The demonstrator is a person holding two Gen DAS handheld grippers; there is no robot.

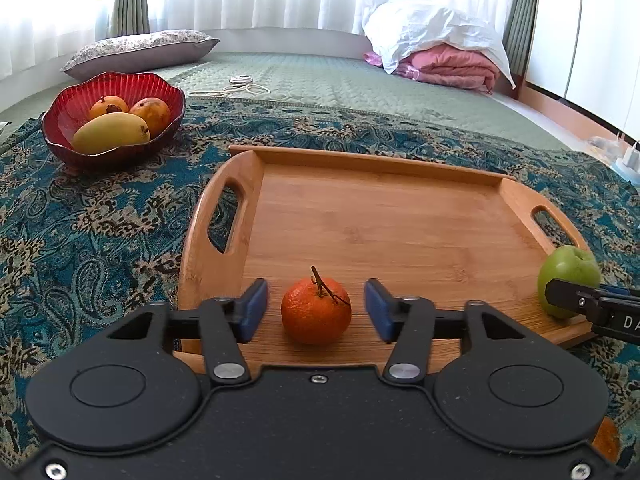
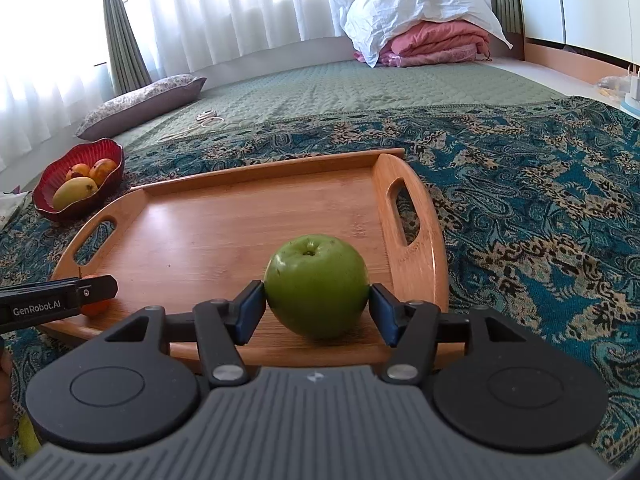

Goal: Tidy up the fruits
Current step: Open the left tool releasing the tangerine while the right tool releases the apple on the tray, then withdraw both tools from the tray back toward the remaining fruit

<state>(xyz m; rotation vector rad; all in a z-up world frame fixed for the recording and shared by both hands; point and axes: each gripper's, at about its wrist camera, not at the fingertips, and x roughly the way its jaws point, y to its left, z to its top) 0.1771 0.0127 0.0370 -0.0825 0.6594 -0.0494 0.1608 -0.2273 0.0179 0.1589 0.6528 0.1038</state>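
A small orange tangerine [image 1: 316, 310] with a stem sits on the near edge of a wooden tray [image 1: 380, 208]. My left gripper [image 1: 316, 310] is open, its blue pads on either side of the tangerine with gaps. A green apple [image 2: 316, 284] sits on the tray [image 2: 220, 224] near its right handle. My right gripper [image 2: 316, 308] has its blue pads touching both sides of the apple. The apple also shows in the left wrist view [image 1: 568, 280], with the right gripper's finger in front of it. The tangerine [image 2: 96, 306] is partly hidden behind the left gripper in the right wrist view.
A red glass bowl [image 1: 116, 116] with a yellow mango and two orange fruits stands to the tray's far left on a blue patterned cloth [image 1: 100, 220]. Beyond lie a green quilt, a pillow [image 1: 140, 50], a cord, and folded pink bedding [image 1: 452, 64].
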